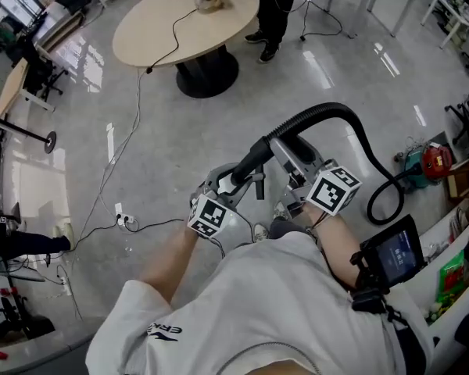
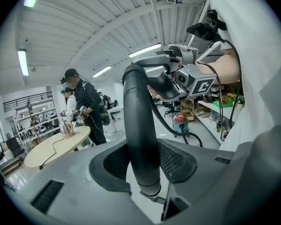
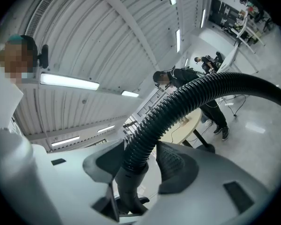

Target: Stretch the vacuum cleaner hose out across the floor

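Over the floor (image 1: 219, 131), left gripper (image 1: 238, 180) and right gripper (image 1: 291, 153) each clamp the vacuum hose (image 1: 328, 112).

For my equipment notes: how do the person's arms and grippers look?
Both the left gripper and the right gripper are light grey, with dark meshed pads inside the jaws. Each carries a white cube with black square markers. The person wears a white short-sleeved shirt; a black arm strap holds a small screen.

Head view: person (image 1: 272, 14) beside far round table (image 1: 141, 30) cut off at top edge, only legs showing. Vacuum cleaner (image 1: 431, 161) at right small; its joint with hose (image 1: 328, 114) unreadable. Right gripper view: hose runs out past right edge, far end unseen.
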`<state>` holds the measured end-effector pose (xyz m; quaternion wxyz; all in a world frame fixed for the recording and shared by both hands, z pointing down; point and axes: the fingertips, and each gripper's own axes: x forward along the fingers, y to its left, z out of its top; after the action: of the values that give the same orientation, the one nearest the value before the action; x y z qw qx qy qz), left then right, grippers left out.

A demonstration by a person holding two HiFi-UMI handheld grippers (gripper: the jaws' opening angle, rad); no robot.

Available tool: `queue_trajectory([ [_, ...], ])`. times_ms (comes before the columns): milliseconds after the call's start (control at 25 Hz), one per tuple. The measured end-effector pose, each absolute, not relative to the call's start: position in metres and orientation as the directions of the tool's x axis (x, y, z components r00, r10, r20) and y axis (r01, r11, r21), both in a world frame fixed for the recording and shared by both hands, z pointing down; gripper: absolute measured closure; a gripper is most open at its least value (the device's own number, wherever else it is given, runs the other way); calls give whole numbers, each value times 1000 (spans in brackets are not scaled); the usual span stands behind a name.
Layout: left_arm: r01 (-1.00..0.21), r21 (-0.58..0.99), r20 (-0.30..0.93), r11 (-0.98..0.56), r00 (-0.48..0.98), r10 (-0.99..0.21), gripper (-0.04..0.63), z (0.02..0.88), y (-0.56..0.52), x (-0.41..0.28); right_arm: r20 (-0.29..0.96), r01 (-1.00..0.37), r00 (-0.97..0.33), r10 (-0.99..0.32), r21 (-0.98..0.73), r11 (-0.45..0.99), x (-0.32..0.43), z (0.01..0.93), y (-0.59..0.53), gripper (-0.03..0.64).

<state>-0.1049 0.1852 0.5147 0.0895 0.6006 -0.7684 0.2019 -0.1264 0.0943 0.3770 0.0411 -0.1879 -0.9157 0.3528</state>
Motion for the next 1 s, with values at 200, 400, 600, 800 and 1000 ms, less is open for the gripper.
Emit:
queue_trajectory([
  [200, -947, -198, 410, 252, -314, -857, 440, 528, 205, -121, -35, 340, -901, 433, -675, 655, -149, 389, 112, 411],
  [400, -930, -190, 411, 313, -365, -835, 440, 521, 226, -149, -33, 379, -872, 488, -678, 630, -184, 385, 138, 411],
  [600, -913, -190, 417, 361, -408, -812, 440, 523, 233, -181, -42, 418, -842, 537, -679, 603, -219, 387, 146, 411],
  [800, -889, -187, 437, 417, -456, -776, 440, 530, 232, -218, -25, 448, -807, 590, -678, 583, -259, 393, 145, 411],
  [1000, -873, -197, 453, 446, -485, -748, 440, 551, 231, -271, -17, 461, -782, 623, -690, 559, -313, 414, 144, 411],
])
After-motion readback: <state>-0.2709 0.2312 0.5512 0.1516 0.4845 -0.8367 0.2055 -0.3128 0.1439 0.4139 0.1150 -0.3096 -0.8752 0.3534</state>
